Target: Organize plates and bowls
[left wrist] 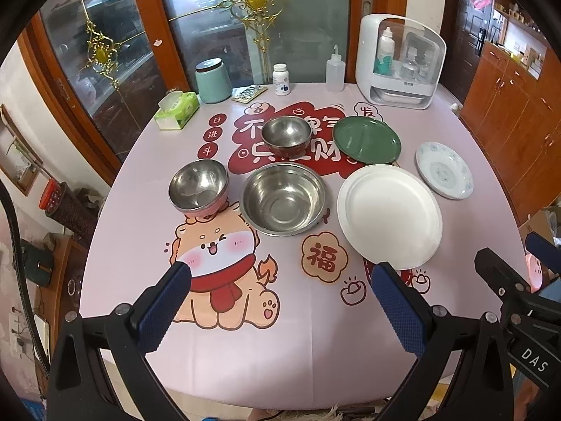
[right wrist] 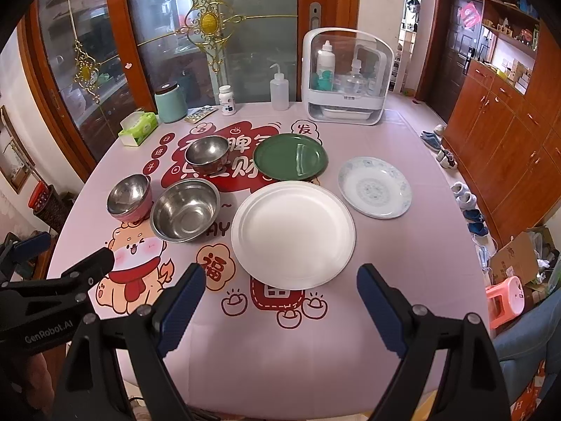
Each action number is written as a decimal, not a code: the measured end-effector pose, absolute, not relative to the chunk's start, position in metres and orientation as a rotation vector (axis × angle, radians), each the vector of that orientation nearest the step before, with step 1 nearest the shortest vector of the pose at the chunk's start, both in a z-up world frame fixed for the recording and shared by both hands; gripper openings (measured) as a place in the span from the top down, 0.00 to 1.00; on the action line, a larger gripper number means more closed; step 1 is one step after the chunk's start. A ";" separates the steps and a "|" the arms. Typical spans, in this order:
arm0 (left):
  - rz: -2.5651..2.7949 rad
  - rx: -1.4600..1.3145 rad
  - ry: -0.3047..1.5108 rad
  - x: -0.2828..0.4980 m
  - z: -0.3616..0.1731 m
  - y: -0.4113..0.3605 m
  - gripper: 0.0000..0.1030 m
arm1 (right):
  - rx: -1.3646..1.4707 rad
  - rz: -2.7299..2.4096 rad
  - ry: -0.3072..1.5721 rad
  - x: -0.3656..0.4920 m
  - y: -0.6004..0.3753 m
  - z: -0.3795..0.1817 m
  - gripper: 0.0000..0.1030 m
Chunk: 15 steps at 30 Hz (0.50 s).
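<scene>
Steel bowls (left wrist: 283, 199): three. Plates (left wrist: 389, 215): three. Bottles (left wrist: 281, 79): apparently two.

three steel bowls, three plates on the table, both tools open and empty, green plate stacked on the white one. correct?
Not quite. The green plate is not stacked on the white plate; it lies flat on the table just behind it, as the right wrist view shows. The rest holds: three steel bowls, three plates, left tool and right tool open and empty.
</scene>
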<state>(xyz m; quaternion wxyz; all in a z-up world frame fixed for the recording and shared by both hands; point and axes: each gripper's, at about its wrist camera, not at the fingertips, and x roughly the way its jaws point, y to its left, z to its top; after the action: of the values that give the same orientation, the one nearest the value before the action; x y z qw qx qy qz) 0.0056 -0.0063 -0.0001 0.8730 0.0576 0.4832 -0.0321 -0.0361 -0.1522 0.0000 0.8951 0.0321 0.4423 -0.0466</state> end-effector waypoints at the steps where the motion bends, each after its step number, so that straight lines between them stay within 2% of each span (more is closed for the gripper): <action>1: -0.070 0.123 1.008 0.006 0.000 -0.007 0.01 | 0.067 -0.097 0.917 -0.036 -0.153 0.000 0.14; 15: -0.096 0.147 0.991 0.007 0.003 -0.013 0.01 | 0.077 -0.103 0.923 -0.034 -0.160 0.000 0.14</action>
<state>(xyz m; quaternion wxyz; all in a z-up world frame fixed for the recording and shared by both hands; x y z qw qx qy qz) 0.0071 -0.0131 0.0030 0.8760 0.0704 0.4749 -0.0459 -0.0343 -0.1604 0.0004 0.8934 0.0373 0.4449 -0.0496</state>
